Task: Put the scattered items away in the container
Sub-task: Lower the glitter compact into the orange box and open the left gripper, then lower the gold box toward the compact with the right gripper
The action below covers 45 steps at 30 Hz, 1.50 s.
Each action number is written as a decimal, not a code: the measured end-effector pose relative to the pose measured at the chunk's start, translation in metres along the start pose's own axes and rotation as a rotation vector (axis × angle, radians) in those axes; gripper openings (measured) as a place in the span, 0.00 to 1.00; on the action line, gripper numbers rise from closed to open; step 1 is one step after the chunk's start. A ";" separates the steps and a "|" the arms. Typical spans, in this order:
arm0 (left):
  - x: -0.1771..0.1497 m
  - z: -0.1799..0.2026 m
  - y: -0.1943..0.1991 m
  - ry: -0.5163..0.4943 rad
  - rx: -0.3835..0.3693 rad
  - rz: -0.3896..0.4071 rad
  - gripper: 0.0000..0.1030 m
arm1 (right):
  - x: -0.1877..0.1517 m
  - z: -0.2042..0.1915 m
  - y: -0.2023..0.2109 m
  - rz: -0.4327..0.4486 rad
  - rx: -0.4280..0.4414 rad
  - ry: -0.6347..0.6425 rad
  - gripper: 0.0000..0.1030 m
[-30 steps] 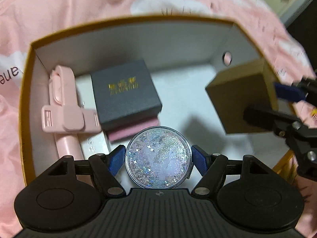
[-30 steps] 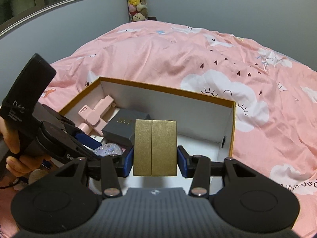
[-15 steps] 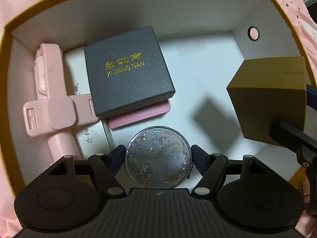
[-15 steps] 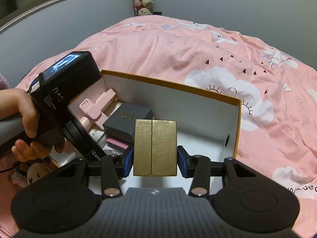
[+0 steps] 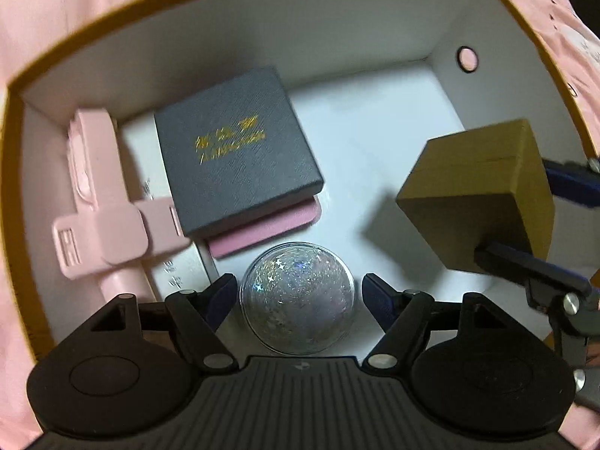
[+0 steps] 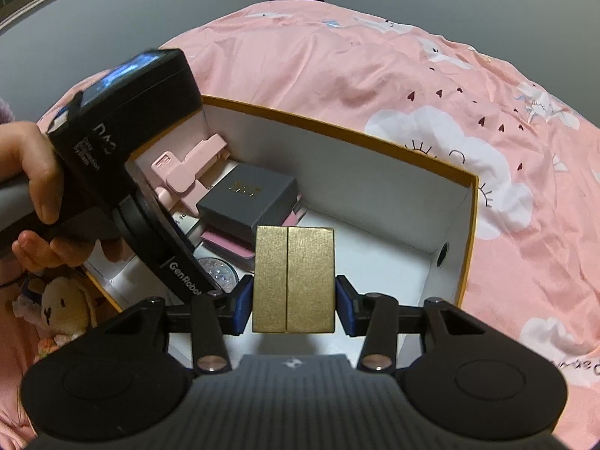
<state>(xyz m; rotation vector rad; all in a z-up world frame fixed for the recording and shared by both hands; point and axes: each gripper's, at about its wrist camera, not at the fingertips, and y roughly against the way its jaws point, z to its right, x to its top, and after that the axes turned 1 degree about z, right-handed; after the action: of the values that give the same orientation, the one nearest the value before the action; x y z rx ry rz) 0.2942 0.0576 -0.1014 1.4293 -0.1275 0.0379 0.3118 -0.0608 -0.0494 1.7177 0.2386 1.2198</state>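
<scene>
An open white box with a gold rim (image 5: 337,18) (image 6: 471,225) lies on the pink bed. My left gripper (image 5: 298,296) is inside it. Its jaws stand slightly apart from a round glitter disc (image 5: 298,300) that rests on the box floor; the disc also shows in the right wrist view (image 6: 221,272). My right gripper (image 6: 294,305) is shut on a gold box (image 6: 294,279) and holds it above the container's right part; the gold box also shows in the left wrist view (image 5: 483,191).
Inside the container lie a dark grey gift box (image 5: 236,150) on a pink case (image 5: 262,228) and a pink folding holder (image 5: 101,202). A plush toy (image 6: 63,307) lies outside at the left. Pink bedding (image 6: 375,75) surrounds the container.
My left gripper went down into the container and its jaws opened off the glitter disc. My right gripper has kept hold of the gold box and moved further over the container.
</scene>
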 end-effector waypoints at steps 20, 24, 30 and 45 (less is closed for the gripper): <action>-0.027 -0.049 0.095 0.136 -0.076 0.354 0.79 | 0.032 -0.063 -0.035 -0.141 0.097 0.343 0.47; -0.035 -0.061 0.097 0.199 -0.074 0.410 0.79 | 0.046 -0.086 -0.043 -0.188 0.110 0.486 0.47; -0.042 -0.071 0.086 0.235 -0.148 0.381 0.73 | 0.061 -0.102 -0.056 -0.283 0.129 0.563 0.47; -0.027 -0.064 0.069 0.211 -0.117 0.372 0.57 | 0.056 -0.099 -0.075 -0.331 0.103 0.598 0.47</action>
<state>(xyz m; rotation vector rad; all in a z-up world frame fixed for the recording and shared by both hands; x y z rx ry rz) 0.2641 0.1318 -0.0450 1.2607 -0.2168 0.4785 0.2846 0.0710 -0.0726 1.2867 0.9179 1.4533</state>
